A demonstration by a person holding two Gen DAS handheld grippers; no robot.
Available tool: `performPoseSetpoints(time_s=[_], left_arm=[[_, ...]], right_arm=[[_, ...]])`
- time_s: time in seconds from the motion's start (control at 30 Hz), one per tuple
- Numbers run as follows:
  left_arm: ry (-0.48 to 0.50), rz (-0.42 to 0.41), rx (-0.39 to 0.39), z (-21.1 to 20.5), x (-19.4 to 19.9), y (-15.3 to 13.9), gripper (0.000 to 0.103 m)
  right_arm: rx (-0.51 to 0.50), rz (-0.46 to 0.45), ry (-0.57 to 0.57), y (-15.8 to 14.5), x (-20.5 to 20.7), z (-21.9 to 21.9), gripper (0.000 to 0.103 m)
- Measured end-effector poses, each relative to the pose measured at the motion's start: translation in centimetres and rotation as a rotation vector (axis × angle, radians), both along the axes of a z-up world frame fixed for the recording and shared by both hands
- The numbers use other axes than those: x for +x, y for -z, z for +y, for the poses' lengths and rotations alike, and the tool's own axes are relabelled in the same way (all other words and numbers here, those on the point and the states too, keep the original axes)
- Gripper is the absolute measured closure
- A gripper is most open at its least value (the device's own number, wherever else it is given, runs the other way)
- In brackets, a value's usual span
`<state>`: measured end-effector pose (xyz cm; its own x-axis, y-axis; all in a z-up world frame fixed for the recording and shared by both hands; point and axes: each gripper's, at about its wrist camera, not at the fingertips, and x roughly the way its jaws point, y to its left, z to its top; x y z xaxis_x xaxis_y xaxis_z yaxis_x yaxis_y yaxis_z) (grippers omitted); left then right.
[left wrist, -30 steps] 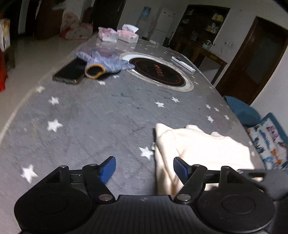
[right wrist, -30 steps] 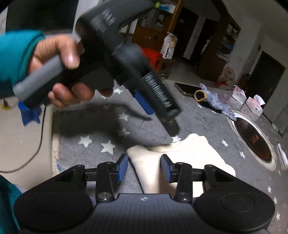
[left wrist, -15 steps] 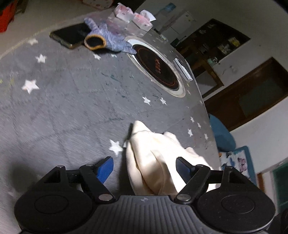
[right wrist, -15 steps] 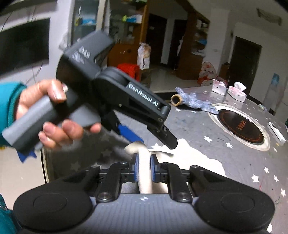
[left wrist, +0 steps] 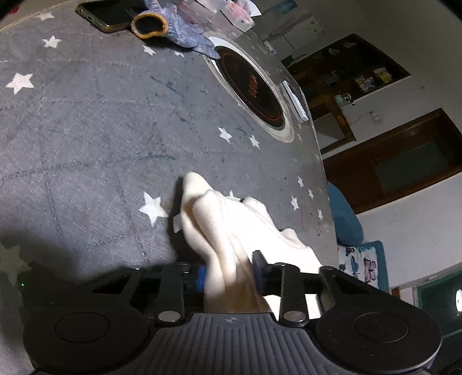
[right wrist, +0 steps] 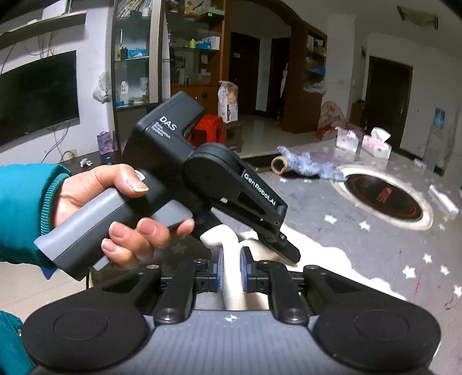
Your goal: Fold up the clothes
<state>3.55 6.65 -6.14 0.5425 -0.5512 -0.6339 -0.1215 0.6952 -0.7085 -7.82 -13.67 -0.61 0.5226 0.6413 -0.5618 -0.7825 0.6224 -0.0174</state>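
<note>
A cream garment point(left wrist: 231, 219) lies bunched on the grey star-patterned tablecloth point(left wrist: 86, 129). My left gripper point(left wrist: 229, 274) is shut on a thick fold of it at its near edge. In the right wrist view my right gripper point(right wrist: 231, 266) is shut on another fold of the cream garment point(right wrist: 231, 253), lifted a little off the table. The left gripper's black body point(right wrist: 202, 176), held in a hand with a teal sleeve, sits just above and ahead of my right gripper, its fingers down on the same cloth.
A blue-grey knit glove point(left wrist: 173, 28) and a dark phone point(left wrist: 106, 17) lie at the far end of the table. A round black hotplate point(left wrist: 254, 86) is set into the table, with a white remote point(left wrist: 296, 101) beside it. Tissue packs point(right wrist: 363, 141) stand further back.
My left gripper went from wide open to shut on the garment's fold. My right gripper closed on the cloth and lifted it. Both views tilted as the grippers rose.
</note>
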Motion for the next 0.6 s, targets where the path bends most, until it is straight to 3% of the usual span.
performPoseSetpoints(time_s=[0.2,0.3,0.6], left_arm=[[0.008,-0.014,0.04,-0.4,-0.1,-0.2,0.076],[0.012,-0.015,0.045,-0.4,0.0,-0.2,0.075],[0.026,-0.016,0.081,-0.9,0.1,-0.4,0.071]], right_arm=[[0.049,0.054,0.092,0.0,0.3,-3.6,0.087],[0.078,0.083,0.156,0.0,0.4,-5.9,0.078],[0.138,0.173,0.569,2.0,3.2,-16.7,0.072]])
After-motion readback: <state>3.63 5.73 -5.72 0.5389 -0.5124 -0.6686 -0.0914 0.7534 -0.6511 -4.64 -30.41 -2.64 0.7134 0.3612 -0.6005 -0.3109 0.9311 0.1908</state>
